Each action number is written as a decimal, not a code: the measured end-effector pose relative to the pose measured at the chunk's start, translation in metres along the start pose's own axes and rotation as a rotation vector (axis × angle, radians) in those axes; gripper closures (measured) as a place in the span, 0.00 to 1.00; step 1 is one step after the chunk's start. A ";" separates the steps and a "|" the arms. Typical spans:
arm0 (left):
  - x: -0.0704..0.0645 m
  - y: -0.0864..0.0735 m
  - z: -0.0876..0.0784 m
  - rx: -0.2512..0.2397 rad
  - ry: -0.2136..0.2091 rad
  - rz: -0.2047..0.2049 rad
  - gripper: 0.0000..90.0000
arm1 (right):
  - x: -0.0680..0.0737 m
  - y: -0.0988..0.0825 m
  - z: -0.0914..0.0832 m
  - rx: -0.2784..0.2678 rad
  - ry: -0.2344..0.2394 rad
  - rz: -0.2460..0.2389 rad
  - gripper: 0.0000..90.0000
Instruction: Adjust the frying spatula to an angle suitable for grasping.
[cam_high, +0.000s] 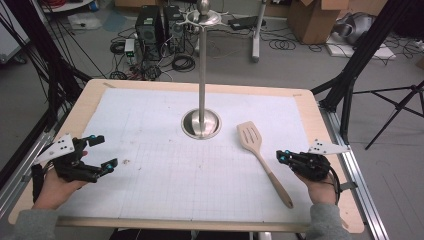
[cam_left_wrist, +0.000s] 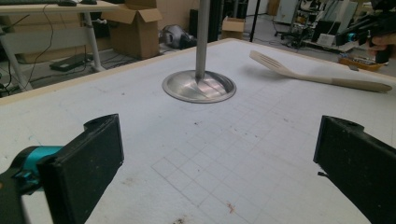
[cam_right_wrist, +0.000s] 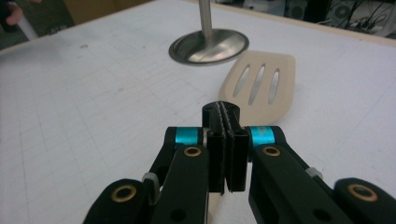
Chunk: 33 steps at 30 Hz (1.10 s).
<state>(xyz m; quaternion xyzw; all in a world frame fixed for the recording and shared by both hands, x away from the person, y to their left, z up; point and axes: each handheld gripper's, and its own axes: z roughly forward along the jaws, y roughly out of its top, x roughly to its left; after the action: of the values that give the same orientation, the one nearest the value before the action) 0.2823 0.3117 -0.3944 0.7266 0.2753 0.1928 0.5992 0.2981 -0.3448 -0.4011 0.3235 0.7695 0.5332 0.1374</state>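
Observation:
A pale wooden slotted spatula (cam_high: 256, 145) lies flat on the white gridded mat (cam_high: 150, 165), its head toward the metal stand and its handle running to the near right. My right gripper (cam_high: 281, 156) hovers just right of the handle. In the right gripper view its jaws (cam_right_wrist: 226, 112) are shut pad against pad with nothing between them, and the spatula head (cam_right_wrist: 261, 86) lies just beyond them. My left gripper (cam_high: 105, 151) rests at the mat's left side, open and empty. The left gripper view shows its jaws (cam_left_wrist: 219, 163) spread wide over bare mat, with the spatula (cam_left_wrist: 317, 78) far off.
A tall metal pole on a round dished base (cam_high: 201, 124) stands at the mat's centre, just left of the spatula head. The wooden table edge (cam_high: 200, 224) runs along the front. Black frame legs, tripods and cables stand on the floor around the table.

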 end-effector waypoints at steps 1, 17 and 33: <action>0.000 -0.001 0.000 0.003 0.000 0.000 0.02 | -0.002 -0.002 0.005 0.029 -0.013 -0.027 1.00; -0.002 -0.007 -0.008 0.028 0.021 -0.002 0.02 | -0.014 -0.010 0.027 0.111 -0.059 -0.047 1.00; -0.003 -0.011 -0.013 0.049 0.031 -0.004 0.02 | -0.022 -0.017 0.047 0.186 -0.076 -0.038 1.00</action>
<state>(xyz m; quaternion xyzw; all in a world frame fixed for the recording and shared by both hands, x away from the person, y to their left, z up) 0.2706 0.3209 -0.4021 0.7374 0.2906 0.1961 0.5773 0.3348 -0.3289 -0.4384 0.3402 0.8159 0.4441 0.1459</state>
